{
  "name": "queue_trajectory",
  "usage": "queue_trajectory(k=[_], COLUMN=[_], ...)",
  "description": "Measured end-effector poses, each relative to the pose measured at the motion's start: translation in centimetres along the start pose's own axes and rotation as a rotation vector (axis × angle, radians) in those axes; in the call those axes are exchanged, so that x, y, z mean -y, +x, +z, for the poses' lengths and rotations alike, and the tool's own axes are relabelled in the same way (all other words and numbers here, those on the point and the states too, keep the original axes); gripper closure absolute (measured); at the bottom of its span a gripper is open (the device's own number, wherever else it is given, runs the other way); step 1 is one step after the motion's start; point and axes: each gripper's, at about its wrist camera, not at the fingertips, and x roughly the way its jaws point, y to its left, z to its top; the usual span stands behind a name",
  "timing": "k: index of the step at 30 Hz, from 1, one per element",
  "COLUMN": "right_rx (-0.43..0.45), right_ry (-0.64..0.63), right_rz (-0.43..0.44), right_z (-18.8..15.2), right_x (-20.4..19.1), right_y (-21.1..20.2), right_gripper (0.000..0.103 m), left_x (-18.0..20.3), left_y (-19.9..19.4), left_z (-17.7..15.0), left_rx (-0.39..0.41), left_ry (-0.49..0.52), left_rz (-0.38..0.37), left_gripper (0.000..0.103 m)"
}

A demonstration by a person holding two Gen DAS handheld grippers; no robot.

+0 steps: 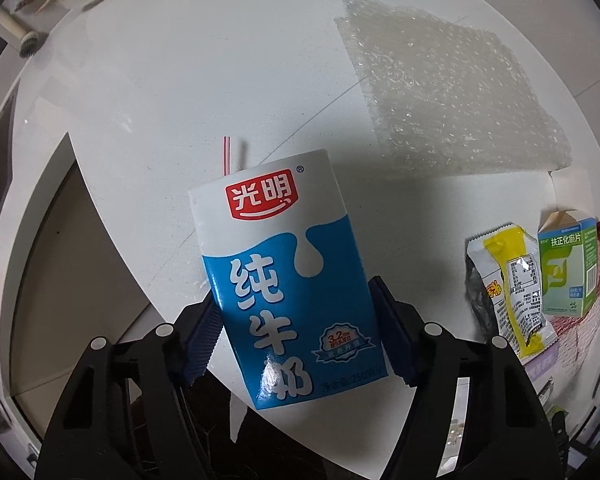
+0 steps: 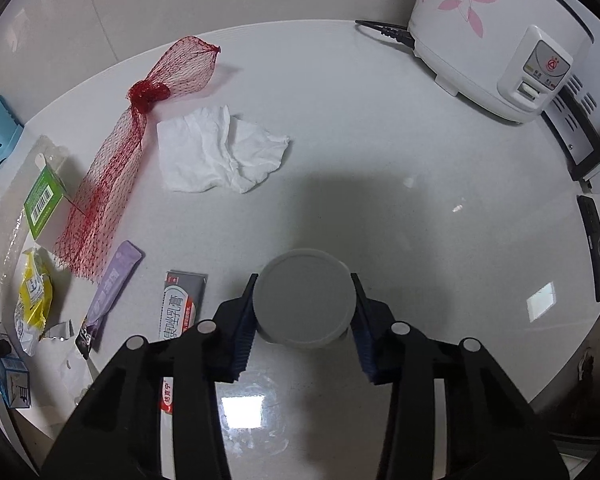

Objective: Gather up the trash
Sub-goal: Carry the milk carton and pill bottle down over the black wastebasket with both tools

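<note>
A blue-and-white milk carton (image 1: 284, 264) with a striped straw (image 1: 226, 156) sits tilted between the pads of my left gripper (image 1: 294, 288), which is shut on its two sides above the white table (image 1: 160, 80) near its edge. In the right wrist view, my right gripper (image 2: 304, 276) is shut on a round grey lidded container (image 2: 304, 300) that stands on the table (image 2: 380, 160). More litter lies to the left: a crumpled tissue (image 2: 220, 152), a red net bag (image 2: 112, 176), a green box (image 2: 44, 200), a purple sachet (image 2: 112, 284), a toothpaste tube (image 2: 180, 304) and a yellow wrapper (image 2: 32, 300).
A sheet of bubble wrap (image 1: 440, 92) lies beyond the carton, with the yellow wrapper (image 1: 512, 280) and green box (image 1: 566, 268) to its right. A white rice cooker (image 2: 492, 32) stands at the far right and a dark remote (image 2: 596, 244) lies by the right edge.
</note>
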Motion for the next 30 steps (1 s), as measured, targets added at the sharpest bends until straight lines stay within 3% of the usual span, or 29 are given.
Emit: queue_trajectory(k=[8, 24, 30], right_rx=[0.055, 0.213, 0.278], right_ry=[-0.019, -0.188, -0.216], right_rz=[0.017, 0.159, 0.186], right_z=[-0.5, -3.3, -5.8], right_x=[0.0, -0.8, -2.1], right_y=[-1.9, -9.0, -13.2], right_gripper=[0.063, 0.063, 0.063], left_x=[-0.9, -4.2, -4.4], left_y=[-1.3, -11.3, -13.9], left_z=[-0.8, -7.0, -8.1], left_rx=[0.085, 0.370, 0.418], left_ry=[0.053, 0.225, 0.327], left_rz=[-0.024, -0.134, -0.223], left_gripper=[0.035, 0.036, 0.035])
